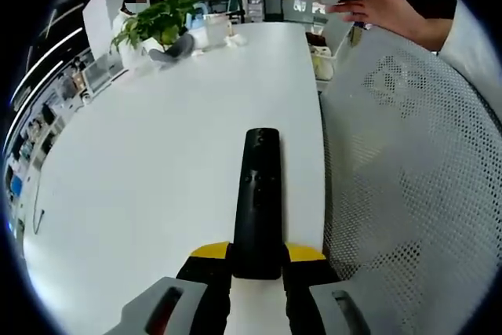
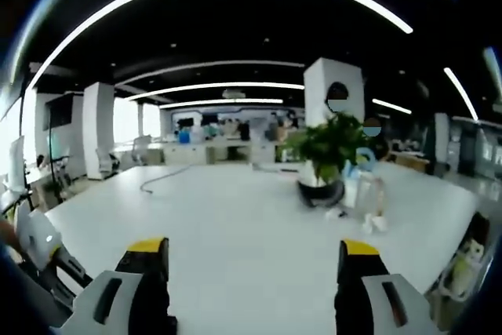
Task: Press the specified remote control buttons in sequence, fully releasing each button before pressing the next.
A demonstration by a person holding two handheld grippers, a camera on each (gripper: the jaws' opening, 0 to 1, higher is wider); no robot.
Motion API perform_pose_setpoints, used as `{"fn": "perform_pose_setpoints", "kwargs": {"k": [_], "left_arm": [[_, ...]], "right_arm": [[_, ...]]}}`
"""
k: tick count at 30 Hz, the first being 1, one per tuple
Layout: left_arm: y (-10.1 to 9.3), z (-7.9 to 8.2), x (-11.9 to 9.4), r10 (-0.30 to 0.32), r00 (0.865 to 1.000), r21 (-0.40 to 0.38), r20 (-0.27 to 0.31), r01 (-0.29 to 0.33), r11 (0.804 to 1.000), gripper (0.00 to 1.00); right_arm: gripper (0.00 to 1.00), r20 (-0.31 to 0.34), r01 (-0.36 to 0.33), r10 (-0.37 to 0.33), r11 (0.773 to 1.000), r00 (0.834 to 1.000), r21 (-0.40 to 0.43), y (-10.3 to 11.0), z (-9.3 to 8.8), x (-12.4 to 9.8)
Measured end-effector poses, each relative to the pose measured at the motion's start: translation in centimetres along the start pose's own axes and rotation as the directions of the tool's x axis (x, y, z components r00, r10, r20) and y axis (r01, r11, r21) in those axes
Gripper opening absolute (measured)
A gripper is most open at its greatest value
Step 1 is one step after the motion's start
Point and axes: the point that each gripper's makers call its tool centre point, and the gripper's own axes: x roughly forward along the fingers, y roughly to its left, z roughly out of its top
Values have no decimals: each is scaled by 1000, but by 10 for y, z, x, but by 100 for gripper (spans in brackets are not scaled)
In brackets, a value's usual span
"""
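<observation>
Clamped between the yellow-tipped jaws of the left gripper (image 1: 257, 264), the black remote control (image 1: 257, 205) is held by its near end in the left gripper view. Its long axis runs straight away from the camera, far end pointing out over the white table (image 1: 141, 186) near the table's right edge, button face up. A few small buttons show along its upper half, too small to tell apart; its near end is hidden between the jaws.

Just right of the remote, past the table edge, stands a white mesh chair back (image 1: 416, 178). Above it a person's hand (image 1: 384, 7) holds the other gripper, cut off by the top of the view. At the far end of the table a potted plant (image 1: 161, 21) sits in a dark pot, with a small clear container (image 1: 217, 30) beside it whose contents cannot be made out.

In the right gripper view the right gripper (image 2: 255, 272) has its jaws wide apart with nothing between them, looking across the same table (image 2: 235, 233) toward the potted plant (image 2: 325, 154). A clear jar (image 2: 370, 192) stands just right of the pot, with small blurred items at its foot. A dark cable (image 2: 169, 178) lies curved on the far tabletop.
</observation>
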Motion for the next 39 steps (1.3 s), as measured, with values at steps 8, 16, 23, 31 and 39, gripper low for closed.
{"fn": "perform_pose_setpoints", "kwargs": {"k": [8, 16, 23, 31, 39], "left_arm": [[5, 1, 0, -40, 999, 10, -20, 40, 999, 24], [17, 2, 1, -55, 998, 30, -35, 56, 998, 24], [28, 3, 3, -53, 997, 23, -57, 54, 998, 24], [42, 5, 6, -44, 997, 5, -67, 45, 999, 24], [54, 8, 8, -39, 997, -13, -73, 38, 999, 24]], "right_arm": [[95, -26, 6, -6, 1000, 1000, 2, -1, -5, 0], [92, -54, 6, -6, 1000, 999, -4, -1, -11, 2], [91, -63, 5, -5, 1000, 998, -3, -1, -12, 2], [90, -76, -1, 1, 1000, 997, -7, 1, -14, 2], [89, -86, -2, 2, 1000, 996, -10, 1, -16, 3]]}}
